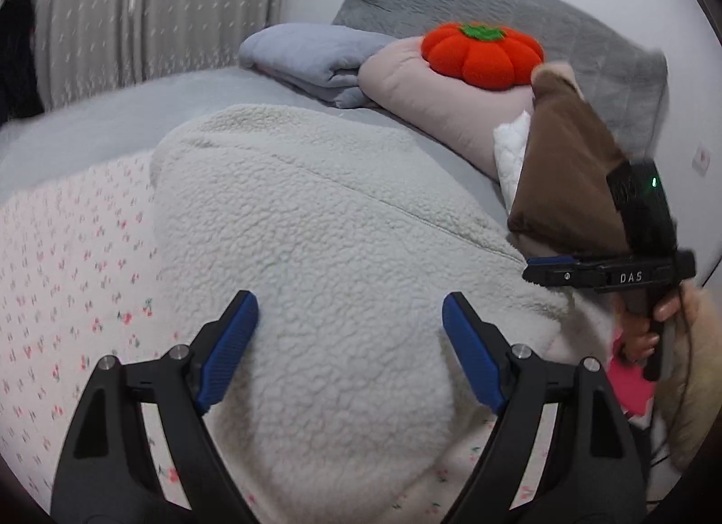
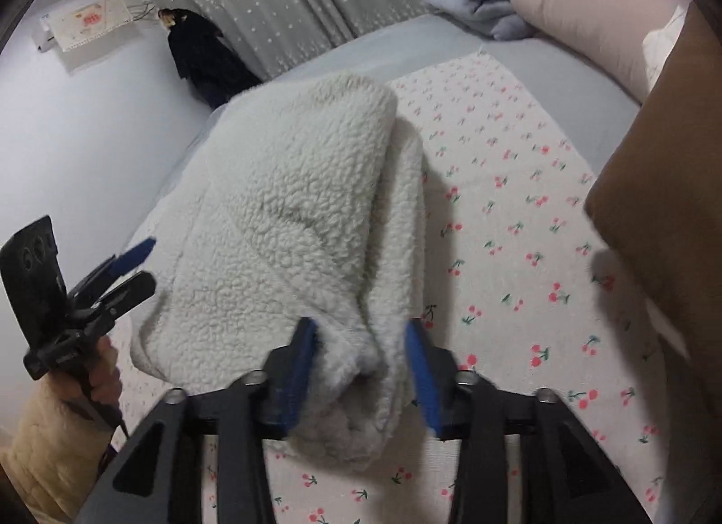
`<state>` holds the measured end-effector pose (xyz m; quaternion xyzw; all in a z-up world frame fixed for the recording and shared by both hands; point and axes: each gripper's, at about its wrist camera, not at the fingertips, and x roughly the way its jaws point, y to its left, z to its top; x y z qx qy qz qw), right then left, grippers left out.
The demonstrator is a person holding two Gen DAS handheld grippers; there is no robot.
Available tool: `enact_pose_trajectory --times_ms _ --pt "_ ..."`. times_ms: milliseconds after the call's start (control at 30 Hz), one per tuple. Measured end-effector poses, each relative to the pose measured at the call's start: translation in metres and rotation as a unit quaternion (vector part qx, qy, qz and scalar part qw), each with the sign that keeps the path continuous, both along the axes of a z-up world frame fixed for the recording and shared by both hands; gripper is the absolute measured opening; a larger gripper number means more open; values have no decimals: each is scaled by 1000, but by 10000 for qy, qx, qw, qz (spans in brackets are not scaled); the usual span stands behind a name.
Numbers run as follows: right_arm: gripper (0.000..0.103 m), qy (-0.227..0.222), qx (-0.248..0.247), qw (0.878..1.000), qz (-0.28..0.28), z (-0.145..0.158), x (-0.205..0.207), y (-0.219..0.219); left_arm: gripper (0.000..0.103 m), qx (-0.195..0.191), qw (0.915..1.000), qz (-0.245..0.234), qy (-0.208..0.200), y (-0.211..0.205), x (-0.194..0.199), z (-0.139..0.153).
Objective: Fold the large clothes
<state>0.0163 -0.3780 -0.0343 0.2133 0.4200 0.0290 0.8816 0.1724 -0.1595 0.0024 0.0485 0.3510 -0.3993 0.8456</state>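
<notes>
A cream fleece garment (image 1: 325, 244), partly folded into a thick bundle, lies on the cherry-print sheet (image 1: 67, 280) spread over the bed, and everything else is placed from it. The left gripper (image 1: 349, 346) hangs just above the near end of the garment with its blue fingers (image 1: 230, 343) spread wide and nothing between them. The right gripper (image 2: 363, 370) sits at the garment's other end, where its fingers (image 2: 295, 377) stand partly apart on either side of a bunched fold of fleece; the left one touches the pile, but whether they are pinching the cloth I cannot tell. Beyond the garment, toward the head of the bed, lie a folded pale blue blanket (image 1: 311, 57) and a beige pillow (image 1: 442, 104), with an orange pumpkin cushion (image 1: 483, 52) resting on the pillow. A brown cushion (image 1: 568, 176) stands beside the garment's right edge, close to the right gripper
</notes>
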Motion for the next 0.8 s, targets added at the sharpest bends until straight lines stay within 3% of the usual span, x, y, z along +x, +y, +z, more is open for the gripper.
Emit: enact_pose_trajectory --times_ms 67,100,200,333,400,500,567,633,733,800 --pt "77 -44 139 9999 14 6 5 -3 87 -226 9987 277 373 21 15 3" --pt "81 -54 254 9997 23 8 11 -4 90 -304 9970 454 542 31 23 3" --pt "84 42 663 9978 14 -7 30 -8 94 -372 9905 882 985 51 44 -5" --pt "94 388 1348 9900 -117 -46 54 -19 98 -473 9705 1034 2126 65 74 -39" --pt "99 463 1724 9838 -141 -64 60 -24 100 -1015 9479 889 2886 71 87 -63" --pt "99 517 2289 9721 -62 -89 69 -28 101 -1810 8986 667 3941 72 102 -100" --pt "99 515 2747 9601 -9 -105 74 -30 101 -2241 8743 553 4270 70 101 -118" --pt "98 393 2925 9555 -3 -112 77 -32 101 -2610 8600 519 4355 69 99 -130" --pt "84 244 3057 9518 94 -113 81 -31 94 -2783 8638 553 4164 70 91 -128" --pt "77 149 2981 9543 135 -107 78 -28 88 -2761 8706 604 4027 72 85 -120"
